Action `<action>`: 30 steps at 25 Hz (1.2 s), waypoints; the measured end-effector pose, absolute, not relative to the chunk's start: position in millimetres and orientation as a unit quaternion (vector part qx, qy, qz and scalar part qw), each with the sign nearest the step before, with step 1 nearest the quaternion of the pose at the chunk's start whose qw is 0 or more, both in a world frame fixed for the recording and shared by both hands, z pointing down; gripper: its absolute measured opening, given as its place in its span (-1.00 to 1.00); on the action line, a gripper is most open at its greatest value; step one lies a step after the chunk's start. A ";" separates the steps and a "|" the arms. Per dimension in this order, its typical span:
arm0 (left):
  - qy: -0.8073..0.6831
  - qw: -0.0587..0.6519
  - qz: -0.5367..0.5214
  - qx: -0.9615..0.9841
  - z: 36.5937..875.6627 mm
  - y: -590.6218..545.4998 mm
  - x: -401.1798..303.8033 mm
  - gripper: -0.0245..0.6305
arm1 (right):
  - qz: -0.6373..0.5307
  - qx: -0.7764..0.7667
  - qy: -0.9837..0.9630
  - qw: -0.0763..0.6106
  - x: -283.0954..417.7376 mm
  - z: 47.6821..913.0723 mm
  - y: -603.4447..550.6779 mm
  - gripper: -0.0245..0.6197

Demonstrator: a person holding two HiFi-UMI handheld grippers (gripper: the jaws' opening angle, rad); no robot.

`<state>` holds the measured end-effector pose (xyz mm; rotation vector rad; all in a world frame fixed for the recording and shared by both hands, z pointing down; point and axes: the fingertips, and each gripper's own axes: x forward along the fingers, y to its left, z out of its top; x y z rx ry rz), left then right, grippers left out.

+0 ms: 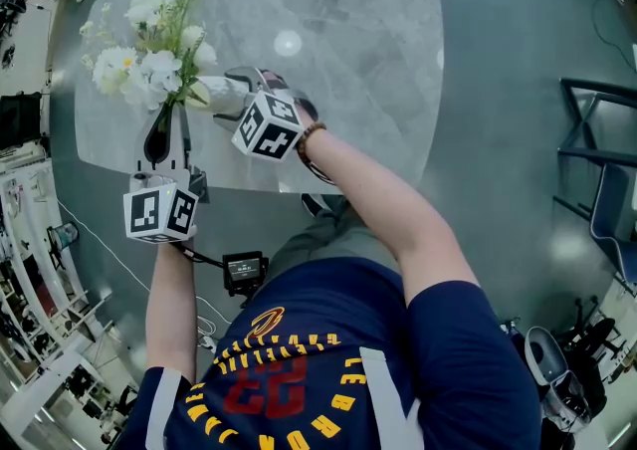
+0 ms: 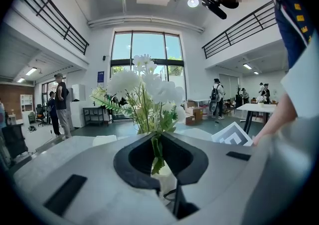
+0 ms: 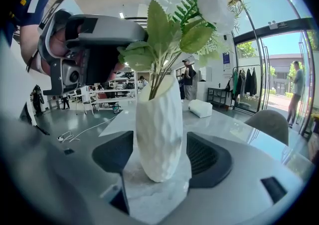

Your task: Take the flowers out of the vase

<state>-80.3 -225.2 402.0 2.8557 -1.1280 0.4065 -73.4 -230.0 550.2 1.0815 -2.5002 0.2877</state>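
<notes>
The flowers (image 1: 149,35), a bunch of soft white blooms with fern-like fronds and broad green leaves, are sitting in the vase (image 3: 159,129), their thin stems rising out of its narrow mouth. The vase is a white, matte, egg-shaped vessel with a rippled, faceted skin, and it is standing upright near the left edge of the table (image 1: 348,60). The left gripper (image 2: 158,154) is pinching the green stems just above the vase mouth, its dark curved pads pressed together on them. The right gripper (image 3: 160,157) is clasping the vase low on its belly, one smooth dark pad and one ribbed pad lying against opposite flanks while the base is resting on the tabletop. Each gripper is carrying a cube of black-and-white square markers behind its jaws. The table is showing a pale grey, marble-veined top with rounded corners and a glossy sheen that is catching a ceiling light. The person is wearing a navy shirt with yellow lettering and a beaded bracelet (image 1: 311,131) on the right wrist.
</notes>
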 end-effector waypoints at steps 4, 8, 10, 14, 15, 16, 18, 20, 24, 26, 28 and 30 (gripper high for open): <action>-0.366 0.018 0.130 0.921 400.4 -226.8 -82.1 -0.85 | 0.102 0.389 -0.895 0.192 -74.3 545.7 -228.2 0.10; -0.369 0.014 0.127 0.920 401.6 -236.0 -76.9 -0.85 | 0.102 0.386 -0.897 0.187 -70.2 546.0 -231.2 0.10; -0.370 0.011 0.127 0.920 402.2 -243.6 -71.8 -0.85 | 0.103 0.386 -0.898 0.187 -67.3 546.4 -235.1 0.10; -0.371 0.003 0.123 0.921 400.4 -239.5 -72.3 -0.85 | 0.102 0.387 -0.897 0.185 -72.5 543.3 -227.0 0.10; -0.370 0.003 0.122 0.921 399.6 -237.1 -72.3 -0.85 | 0.101 0.387 -0.897 0.185 -73.5 542.1 -224.8 0.10; -0.368 0.004 0.121 0.922 398.9 -235.2 -71.7 -0.85 | 0.101 0.387 -0.897 0.186 -74.0 541.2 -223.5 0.10; -0.366 0.008 0.120 0.923 397.9 -232.9 -69.8 -0.85 | 0.100 0.385 -0.898 0.188 -74.0 540.4 -223.8 0.10; -0.365 0.011 0.119 0.923 397.3 -232.5 -68.2 -0.85 | 0.099 0.383 -0.899 0.188 -73.8 539.6 -226.3 0.10; -0.362 0.018 0.116 0.925 401.0 -225.6 -67.4 -0.85 | 0.098 0.387 -0.902 0.166 -76.5 529.8 -229.1 0.10; -0.362 0.019 0.113 0.925 400.9 -221.6 -67.5 -0.85 | 0.092 0.391 -0.903 0.154 -78.2 519.6 -230.7 0.10; -0.363 0.018 0.109 0.925 398.0 -220.4 -68.1 -0.85 | 0.087 0.390 -0.905 0.149 -80.6 511.6 -231.5 0.10; -0.364 0.013 0.107 0.925 394.1 -221.5 -69.1 -0.85 | 0.083 0.386 -0.906 0.150 -83.0 508.7 -231.8 0.10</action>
